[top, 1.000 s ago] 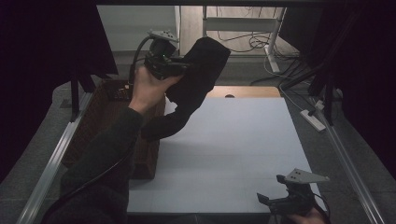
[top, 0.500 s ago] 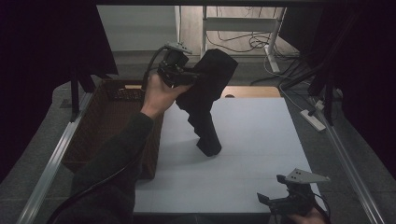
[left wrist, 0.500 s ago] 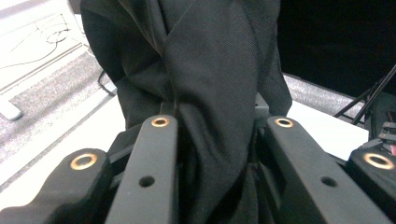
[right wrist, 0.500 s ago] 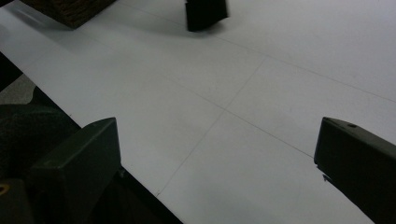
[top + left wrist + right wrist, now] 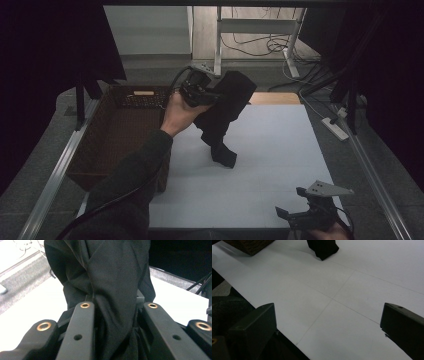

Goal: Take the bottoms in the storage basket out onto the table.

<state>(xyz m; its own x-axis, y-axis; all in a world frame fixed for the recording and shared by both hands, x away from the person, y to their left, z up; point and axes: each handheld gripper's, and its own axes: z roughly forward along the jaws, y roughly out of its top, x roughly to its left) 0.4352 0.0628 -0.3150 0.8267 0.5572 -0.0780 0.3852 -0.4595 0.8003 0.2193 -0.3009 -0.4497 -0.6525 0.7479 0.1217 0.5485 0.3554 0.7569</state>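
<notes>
A black cloth garment (image 5: 225,115) hangs from my left gripper (image 5: 215,95), which is shut on its upper part above the far left of the white table top (image 5: 280,145). Its lower end (image 5: 224,155) touches the table. In the left gripper view the black fabric (image 5: 112,290) is bunched between the two jaws. My right gripper (image 5: 305,210) rests at the table's near right edge, open, with nothing between its jaws; its own view shows the cloth's tip (image 5: 323,248) far ahead.
A dark woven basket (image 5: 120,135) stands left of the table top, under my left forearm (image 5: 135,170). A metal rail (image 5: 55,170) runs along the left side and another along the right (image 5: 370,170). A power strip (image 5: 335,127) lies past the right edge.
My left gripper has carried the black cloth rightward from over the basket to above the table, and the cloth's lower end has come down onto the table. The right gripper has stayed still.
</notes>
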